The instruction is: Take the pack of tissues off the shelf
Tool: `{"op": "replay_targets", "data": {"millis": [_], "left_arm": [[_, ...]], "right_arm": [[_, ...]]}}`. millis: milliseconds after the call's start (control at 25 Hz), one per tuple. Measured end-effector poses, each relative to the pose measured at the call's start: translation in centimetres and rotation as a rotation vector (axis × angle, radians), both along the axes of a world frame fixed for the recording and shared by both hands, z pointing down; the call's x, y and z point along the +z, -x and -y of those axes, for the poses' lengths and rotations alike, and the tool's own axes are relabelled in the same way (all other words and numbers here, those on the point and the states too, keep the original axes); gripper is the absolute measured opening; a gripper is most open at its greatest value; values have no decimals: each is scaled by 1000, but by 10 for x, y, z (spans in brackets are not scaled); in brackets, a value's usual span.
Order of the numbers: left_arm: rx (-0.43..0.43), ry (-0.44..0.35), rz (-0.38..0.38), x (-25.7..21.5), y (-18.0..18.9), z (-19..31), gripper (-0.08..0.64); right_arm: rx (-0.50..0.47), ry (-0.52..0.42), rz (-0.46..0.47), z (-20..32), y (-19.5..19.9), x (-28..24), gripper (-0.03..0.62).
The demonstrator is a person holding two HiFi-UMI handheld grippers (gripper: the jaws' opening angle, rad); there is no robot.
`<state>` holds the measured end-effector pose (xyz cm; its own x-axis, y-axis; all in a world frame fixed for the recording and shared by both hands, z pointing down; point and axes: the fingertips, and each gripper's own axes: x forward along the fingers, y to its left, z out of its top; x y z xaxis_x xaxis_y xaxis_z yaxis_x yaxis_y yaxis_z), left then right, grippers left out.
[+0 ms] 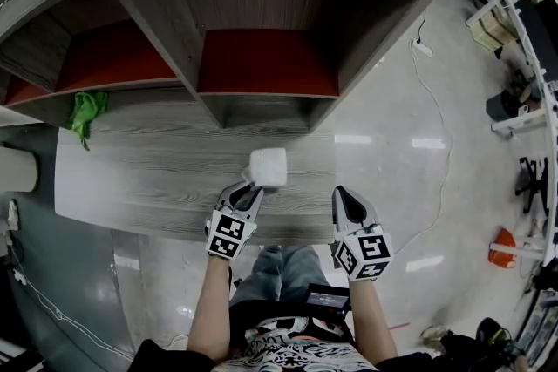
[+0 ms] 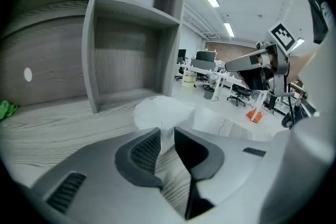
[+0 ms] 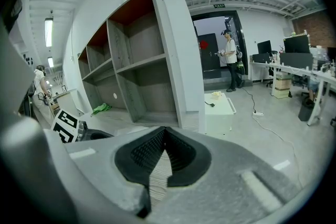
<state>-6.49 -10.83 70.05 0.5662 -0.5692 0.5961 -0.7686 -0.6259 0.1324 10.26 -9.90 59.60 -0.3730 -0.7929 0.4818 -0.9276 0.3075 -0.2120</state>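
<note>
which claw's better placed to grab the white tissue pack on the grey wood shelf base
Left, probably. The left claw has its tips right at the soft white tissue pack, jaws slightly apart. The right claw sits off to the pack's side, jaws closed and empty.

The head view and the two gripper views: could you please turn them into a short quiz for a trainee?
1. True or false: the pack of tissues lies inside a compartment of the shelf.
2. The jaws of the right claw are: A, wide apart; B, together with nothing between them; C, closed on the pack.
3. What colour is the cloth at the left of the tabletop?

Key:
1. False. It lies on the tabletop in front of the shelf, just ahead of the left claw.
2. B.
3. Green.
</note>
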Motion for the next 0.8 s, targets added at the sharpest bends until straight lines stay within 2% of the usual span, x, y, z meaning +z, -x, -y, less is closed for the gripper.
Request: {"op": "replay_targets", "data": {"millis": [240, 640, 800], "left_arm": [[-37, -22, 7, -2, 7, 1, 120], [-80, -45, -51, -14, 13, 7, 170], [-119, -69, -110, -31, 14, 15, 172]], "right_arm": [[-3, 2, 3, 0, 3, 1, 5], [-17, -18, 14, 4, 11, -7, 5], [-28, -25, 18, 5, 14, -11, 5]]}}
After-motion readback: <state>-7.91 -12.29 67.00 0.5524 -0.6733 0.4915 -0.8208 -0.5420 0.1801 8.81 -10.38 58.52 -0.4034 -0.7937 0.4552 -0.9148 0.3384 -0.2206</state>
